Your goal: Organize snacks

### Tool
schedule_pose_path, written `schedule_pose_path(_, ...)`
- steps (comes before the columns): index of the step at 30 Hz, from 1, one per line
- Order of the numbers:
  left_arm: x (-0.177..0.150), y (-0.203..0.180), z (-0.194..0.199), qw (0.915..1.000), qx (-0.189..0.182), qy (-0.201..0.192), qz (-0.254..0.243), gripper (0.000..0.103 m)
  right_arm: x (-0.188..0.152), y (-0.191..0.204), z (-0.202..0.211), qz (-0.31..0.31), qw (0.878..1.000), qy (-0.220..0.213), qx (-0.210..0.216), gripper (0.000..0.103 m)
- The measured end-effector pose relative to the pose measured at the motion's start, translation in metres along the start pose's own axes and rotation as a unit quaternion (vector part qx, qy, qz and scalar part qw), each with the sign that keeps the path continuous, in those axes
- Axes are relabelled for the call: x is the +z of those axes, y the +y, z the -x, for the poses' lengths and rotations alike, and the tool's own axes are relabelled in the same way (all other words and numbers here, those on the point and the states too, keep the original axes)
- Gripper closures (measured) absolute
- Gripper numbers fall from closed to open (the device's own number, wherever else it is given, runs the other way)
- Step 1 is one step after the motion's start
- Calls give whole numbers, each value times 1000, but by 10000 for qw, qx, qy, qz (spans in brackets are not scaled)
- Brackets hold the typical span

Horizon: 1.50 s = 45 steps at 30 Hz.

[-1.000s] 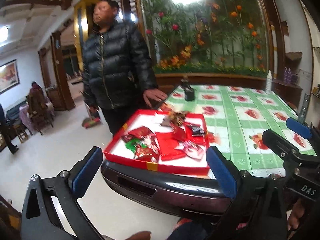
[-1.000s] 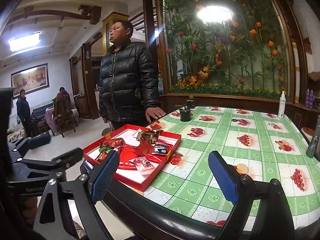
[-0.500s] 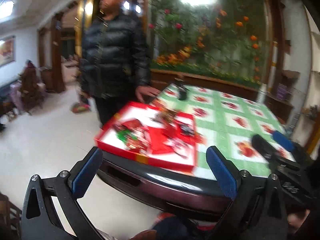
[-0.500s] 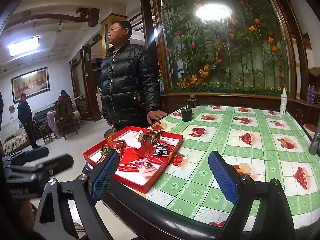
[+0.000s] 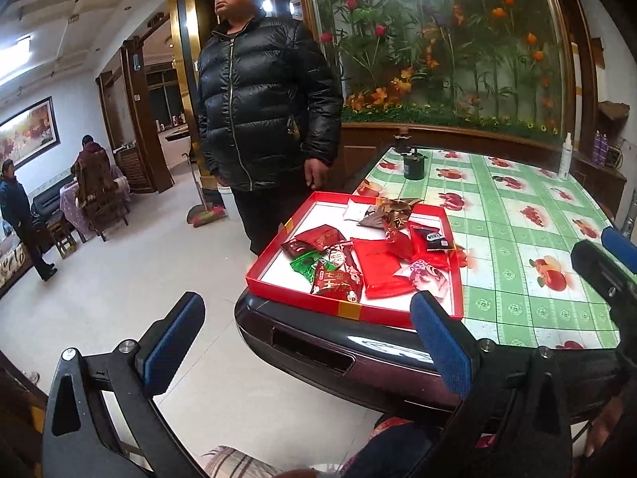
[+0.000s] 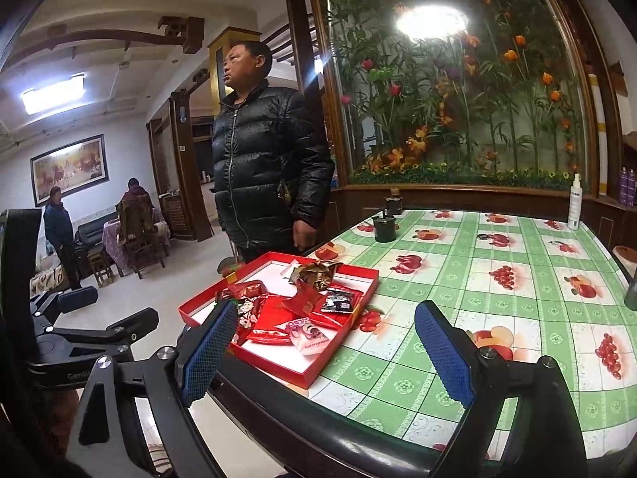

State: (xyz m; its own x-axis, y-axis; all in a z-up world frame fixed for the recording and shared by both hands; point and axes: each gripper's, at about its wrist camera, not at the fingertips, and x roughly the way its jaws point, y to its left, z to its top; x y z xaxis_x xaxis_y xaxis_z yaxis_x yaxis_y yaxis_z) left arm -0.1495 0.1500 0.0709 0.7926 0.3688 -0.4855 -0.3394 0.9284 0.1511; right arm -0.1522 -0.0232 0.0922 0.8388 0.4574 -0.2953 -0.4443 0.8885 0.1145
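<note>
Left gripper [image 5: 306, 342]: wide open, empty, held off the desk's near-left corner, apparently poised to reach in.
Red tray [image 5: 350, 310]: on the desk [image 5: 517, 239] at that near-left corner; low rim likely corrals the loose snacks [image 5: 358, 263], heaped unsorted inside.
Right gripper [image 6: 326, 350]: wide open, empty, over the near edge, right of the tray.
Bystander [image 5: 262, 91]: beyond the left edge.
</note>
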Motion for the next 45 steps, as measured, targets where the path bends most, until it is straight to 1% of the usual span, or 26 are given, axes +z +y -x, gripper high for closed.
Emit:
schedule_pose_path(16, -2, -2, 1, 9998, -36, -12, -171, 0, -2, 6, 1, 46, 10000, -35, 70, 11)
schedule_pose_path(19, -2, -1, 2, 9998, 8, -22, -191, 0, -4, 8, 0, 42, 9999, -30, 107, 11)
schedule_pose_path(45, -6, 3, -1, 9998, -58, 71, -163, 0, -11, 21, 2, 159, 9995, -43, 274, 11)
